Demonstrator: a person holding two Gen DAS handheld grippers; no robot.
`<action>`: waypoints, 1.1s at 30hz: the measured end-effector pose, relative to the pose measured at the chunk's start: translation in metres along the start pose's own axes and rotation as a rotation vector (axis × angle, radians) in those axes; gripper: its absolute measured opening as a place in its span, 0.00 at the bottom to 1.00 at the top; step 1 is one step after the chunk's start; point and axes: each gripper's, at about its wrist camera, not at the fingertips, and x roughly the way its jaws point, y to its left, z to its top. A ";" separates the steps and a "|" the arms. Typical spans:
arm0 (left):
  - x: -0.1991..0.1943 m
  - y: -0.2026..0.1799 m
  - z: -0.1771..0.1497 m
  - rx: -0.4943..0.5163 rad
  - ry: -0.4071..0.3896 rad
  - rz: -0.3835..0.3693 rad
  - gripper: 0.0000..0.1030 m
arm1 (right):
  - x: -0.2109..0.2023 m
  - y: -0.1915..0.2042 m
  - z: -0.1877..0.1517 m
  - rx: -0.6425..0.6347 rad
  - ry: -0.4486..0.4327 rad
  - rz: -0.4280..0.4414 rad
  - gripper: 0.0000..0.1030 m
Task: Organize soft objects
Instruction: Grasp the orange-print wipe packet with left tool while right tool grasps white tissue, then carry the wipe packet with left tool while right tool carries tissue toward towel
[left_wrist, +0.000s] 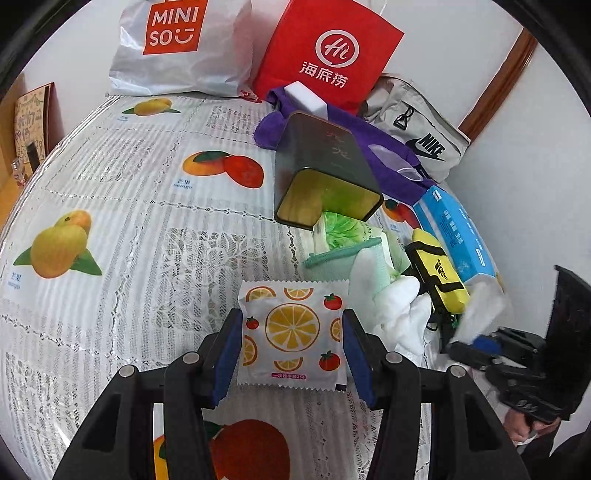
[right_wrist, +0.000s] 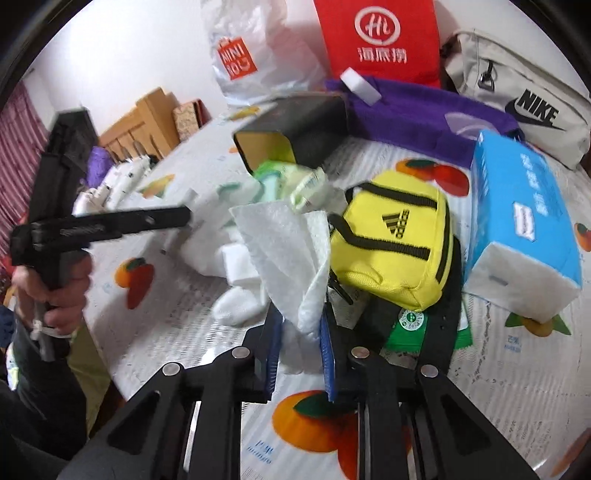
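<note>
Left gripper (left_wrist: 291, 345): blue-padded jaws set on either side of a flat square sachet (left_wrist: 293, 334) printed with orange slices and tomatoes; pads touch its crimped side edges, holding it just above the bench.
Right gripper (right_wrist: 301, 343): jaws narrow, pinching a crumpled white paper towel (right_wrist: 286, 251) with a quilted, dimpled texture.
Bench (left_wrist: 147, 229): covered by a white lace-patterned plastic cloth printed with mangoes and oranges; a white wall stands behind, and a wooden chair back shows at the left of the right wrist view.
Soft pile: yellow fabric pouch (right_wrist: 399, 243) with black zip trim, white socks (right_wrist: 236, 304), green-and-white packets (right_wrist: 291, 181), all heaped together right of the sachet.
Tin (left_wrist: 325, 170): dark rectangular metal box tipped on its side, gold-lined mouth facing the pile.
Tissue pack (right_wrist: 524, 221): blue, glossy soft plastic, just beside the pouch.
Back row: purple cloth (right_wrist: 424, 110), grey fabric bag (right_wrist: 524, 110), red bag (left_wrist: 328, 51), white plastic shopping bag (left_wrist: 181, 48), against the wall.
</note>
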 end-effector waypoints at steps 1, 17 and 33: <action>0.000 -0.001 -0.001 0.001 0.001 0.001 0.49 | -0.007 -0.001 0.000 0.003 -0.012 0.005 0.19; -0.005 -0.025 -0.017 -0.011 0.022 0.016 0.49 | -0.047 -0.097 -0.046 0.198 0.005 -0.204 0.19; -0.017 -0.039 -0.006 -0.032 0.002 0.052 0.49 | -0.054 -0.099 -0.037 0.176 -0.019 -0.129 0.20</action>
